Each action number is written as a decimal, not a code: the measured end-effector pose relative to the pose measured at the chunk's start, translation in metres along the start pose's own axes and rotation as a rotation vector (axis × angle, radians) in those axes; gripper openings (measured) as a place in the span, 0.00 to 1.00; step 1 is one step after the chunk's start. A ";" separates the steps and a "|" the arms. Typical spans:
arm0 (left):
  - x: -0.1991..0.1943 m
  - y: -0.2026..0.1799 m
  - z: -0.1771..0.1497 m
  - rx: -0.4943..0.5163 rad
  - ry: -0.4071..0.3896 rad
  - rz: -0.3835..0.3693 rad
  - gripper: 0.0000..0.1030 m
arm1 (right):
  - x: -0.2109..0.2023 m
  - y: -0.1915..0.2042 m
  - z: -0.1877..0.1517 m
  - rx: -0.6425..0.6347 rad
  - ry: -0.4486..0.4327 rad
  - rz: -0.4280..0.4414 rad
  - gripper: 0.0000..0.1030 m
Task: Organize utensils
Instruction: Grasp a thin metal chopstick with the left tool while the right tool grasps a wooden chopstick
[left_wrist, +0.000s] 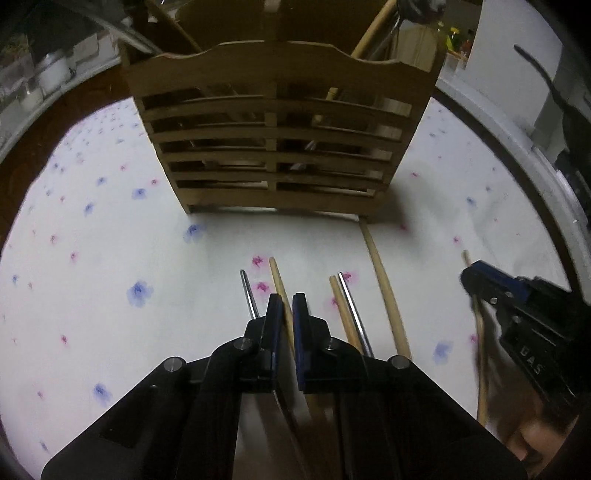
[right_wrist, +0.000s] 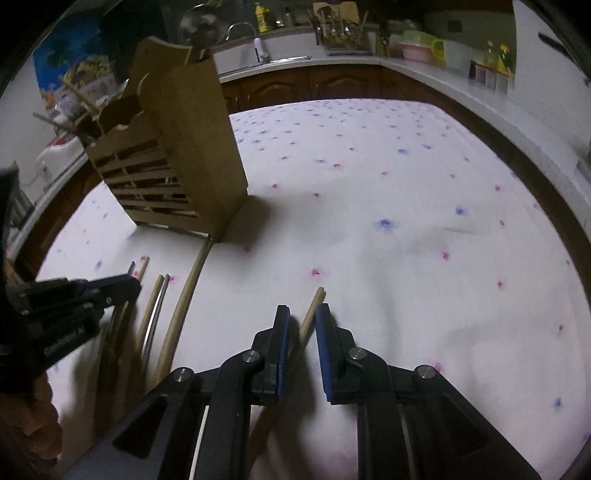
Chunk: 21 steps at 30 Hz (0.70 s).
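Chopsticks lay loose on the flowered tablecloth (right_wrist: 369, 192), just near of the slatted wooden holder (left_wrist: 275, 147). From the left: a metal chopstick (left_wrist: 248, 293), then the left gripper (left_wrist: 288, 306) clamped tight on a wooden chopstick (left_wrist: 277, 278), a wood-and-metal pair (left_wrist: 343, 302), and one long wooden stick (left_wrist: 384, 288). Farthest right, the right gripper (right_wrist: 302, 319) was pinched on another wooden chopstick (right_wrist: 314, 306).

The right gripper (left_wrist: 476, 284) body bears pale letters "DAS"; the left gripper (right_wrist: 125, 284) body's white lettering is too blurred to read
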<state>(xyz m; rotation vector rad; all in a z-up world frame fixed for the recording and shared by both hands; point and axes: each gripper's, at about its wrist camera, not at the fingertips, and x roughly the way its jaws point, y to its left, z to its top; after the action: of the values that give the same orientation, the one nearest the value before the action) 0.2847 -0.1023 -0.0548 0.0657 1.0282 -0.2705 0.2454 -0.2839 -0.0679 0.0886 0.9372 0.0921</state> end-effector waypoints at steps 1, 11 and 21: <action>-0.003 0.002 -0.002 -0.019 -0.003 -0.030 0.04 | 0.000 0.000 0.000 0.000 -0.001 0.000 0.09; -0.071 0.021 -0.019 -0.085 -0.122 -0.146 0.00 | -0.047 0.000 -0.006 0.069 -0.065 0.137 0.05; -0.055 0.023 -0.019 -0.094 -0.066 -0.115 0.33 | -0.086 0.007 -0.005 0.066 -0.128 0.169 0.05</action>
<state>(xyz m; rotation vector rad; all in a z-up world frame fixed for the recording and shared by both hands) 0.2481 -0.0663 -0.0189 -0.0869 0.9786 -0.3261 0.1900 -0.2867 -0.0014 0.2323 0.8039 0.2095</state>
